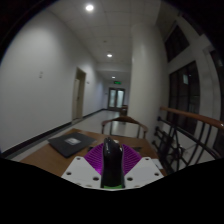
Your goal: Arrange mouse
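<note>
A black computer mouse point(112, 160) with a green glow at its near end stands on edge between my gripper's point(112, 163) two fingers. The purple pads point(96, 160) press on its two sides, so the gripper is shut on it. The mouse is held up above a brown wooden table point(60, 158), well clear of its top. A dark grey mouse mat point(74, 143) lies flat on the table to the left and beyond the fingers.
A wooden chair point(125, 125) stands at the table's far side. A wooden railing point(195, 125) with dark frames runs along the right. A long white corridor point(112, 95) with ceiling lights leads away to a door.
</note>
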`<state>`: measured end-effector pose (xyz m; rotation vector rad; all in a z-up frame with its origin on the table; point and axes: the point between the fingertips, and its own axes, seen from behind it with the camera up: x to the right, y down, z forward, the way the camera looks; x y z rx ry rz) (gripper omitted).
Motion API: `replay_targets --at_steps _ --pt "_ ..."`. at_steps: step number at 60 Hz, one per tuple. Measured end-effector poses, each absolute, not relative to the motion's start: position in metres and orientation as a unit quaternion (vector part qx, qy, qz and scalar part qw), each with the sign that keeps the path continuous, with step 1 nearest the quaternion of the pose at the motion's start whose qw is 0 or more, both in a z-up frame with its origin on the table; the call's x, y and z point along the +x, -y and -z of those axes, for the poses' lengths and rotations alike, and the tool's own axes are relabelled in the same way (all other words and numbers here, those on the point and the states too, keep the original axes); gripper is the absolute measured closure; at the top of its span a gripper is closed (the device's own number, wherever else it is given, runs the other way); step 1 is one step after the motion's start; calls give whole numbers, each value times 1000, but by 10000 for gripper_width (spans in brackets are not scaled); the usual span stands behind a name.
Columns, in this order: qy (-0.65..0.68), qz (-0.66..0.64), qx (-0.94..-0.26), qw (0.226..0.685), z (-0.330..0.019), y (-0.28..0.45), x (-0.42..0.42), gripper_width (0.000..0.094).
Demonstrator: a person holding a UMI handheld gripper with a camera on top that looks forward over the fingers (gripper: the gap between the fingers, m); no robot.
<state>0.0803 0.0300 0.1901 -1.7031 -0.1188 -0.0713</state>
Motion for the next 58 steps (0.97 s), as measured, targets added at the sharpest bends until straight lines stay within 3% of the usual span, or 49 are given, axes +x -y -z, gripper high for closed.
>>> replay_targets --at_steps 2,7,12,20,25,32,40,47,58 --pt "30 45 -757 651 -188 -33 108 716" --pt "-13 69 -789 611 -141 -32 163 716" --pt "-43 59 -818 570 -82 -29 184 715" --pt "-51 62 -843 532 -37 -29 198 717" --pt "-50 67 -852 517 -19 -28 201 715" --pt "-38 79 -846 526 -20 -29 203 712" --pt "-29 80 -859 505 -16 -25 204 494" --pt "-32 61 -862 502 -29 -4 201 64" --pt "-71 12 -836 544 -69 53 197 85"
